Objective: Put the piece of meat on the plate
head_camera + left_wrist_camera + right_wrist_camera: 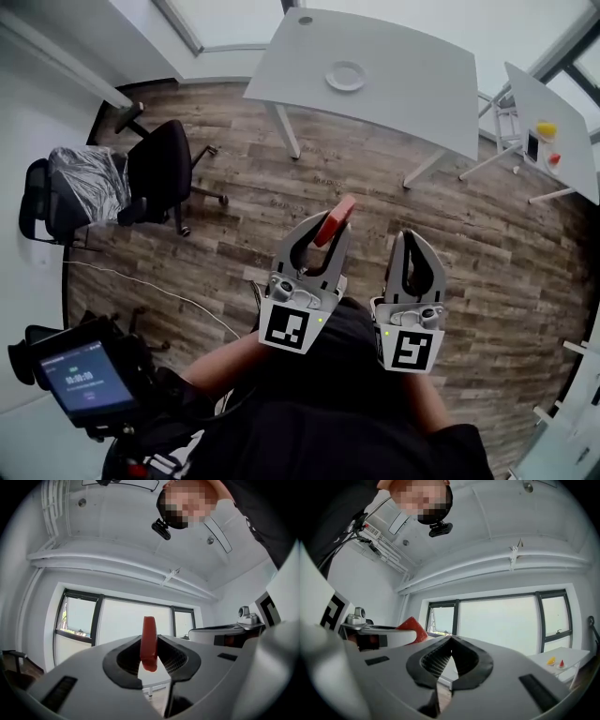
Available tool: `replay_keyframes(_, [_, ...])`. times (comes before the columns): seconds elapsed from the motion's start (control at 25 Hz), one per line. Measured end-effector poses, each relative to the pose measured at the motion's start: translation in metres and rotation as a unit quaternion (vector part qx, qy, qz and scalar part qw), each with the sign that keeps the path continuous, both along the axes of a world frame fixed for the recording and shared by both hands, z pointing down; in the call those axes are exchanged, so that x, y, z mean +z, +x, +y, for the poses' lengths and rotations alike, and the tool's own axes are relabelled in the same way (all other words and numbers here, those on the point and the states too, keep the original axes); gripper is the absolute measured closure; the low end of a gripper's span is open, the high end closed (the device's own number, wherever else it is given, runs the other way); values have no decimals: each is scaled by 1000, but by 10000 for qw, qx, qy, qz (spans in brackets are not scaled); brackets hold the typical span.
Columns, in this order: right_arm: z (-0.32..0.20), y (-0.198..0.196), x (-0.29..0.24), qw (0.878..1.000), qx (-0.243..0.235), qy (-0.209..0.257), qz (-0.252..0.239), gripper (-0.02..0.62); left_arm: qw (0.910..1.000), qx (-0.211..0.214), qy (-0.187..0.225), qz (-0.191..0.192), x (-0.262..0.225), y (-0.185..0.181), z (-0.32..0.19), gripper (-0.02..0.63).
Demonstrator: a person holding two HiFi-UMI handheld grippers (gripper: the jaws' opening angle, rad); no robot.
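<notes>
Left tongs [325, 246] clamp the meat [336, 219]; right tongs [413, 242] are together, empty. The plate [346, 76] lies well ahead on the bench [422, 94], nearer the left tongs.

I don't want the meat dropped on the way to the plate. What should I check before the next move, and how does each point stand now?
1. Piece of meat is clamped in the left gripper: ok.
2. The grip is firm enough to carry it: cannot tell; the meat sticks out past the jaw tips.
3. Plate is free to take it: ok, it looks empty on the grey table.
4. Plate is within reach: not ok, the table stands well ahead across the wooden floor.
5. Right gripper is out of the way: ok, its jaws are together with nothing between them, beside the left.
</notes>
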State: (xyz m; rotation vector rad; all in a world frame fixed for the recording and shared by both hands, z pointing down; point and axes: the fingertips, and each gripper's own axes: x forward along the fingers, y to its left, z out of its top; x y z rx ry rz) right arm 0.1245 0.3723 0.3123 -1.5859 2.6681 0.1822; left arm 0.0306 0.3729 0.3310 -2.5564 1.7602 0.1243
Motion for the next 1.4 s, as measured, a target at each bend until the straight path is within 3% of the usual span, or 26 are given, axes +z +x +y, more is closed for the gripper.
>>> replay_keyframes(0.28, [-2,14,19,9992,149,-343,-111,591,9993,-279,-219,71,11,-15,0,511])
replay_keyframes(0.8, [-28,46,35,9982,409,-428,-7,591,9996,-69,-263,121,23,4,-38,511])
replay_keyframes(1.12, [-83,41,39,9968,687,-376,141,591,9992,186,-244,258,30,-3,-95,511])
replay_keyframes(1.4, [-171,14,37,9969,680,-340,190,591,9965,493,-427,513,31,-18,-178,511])
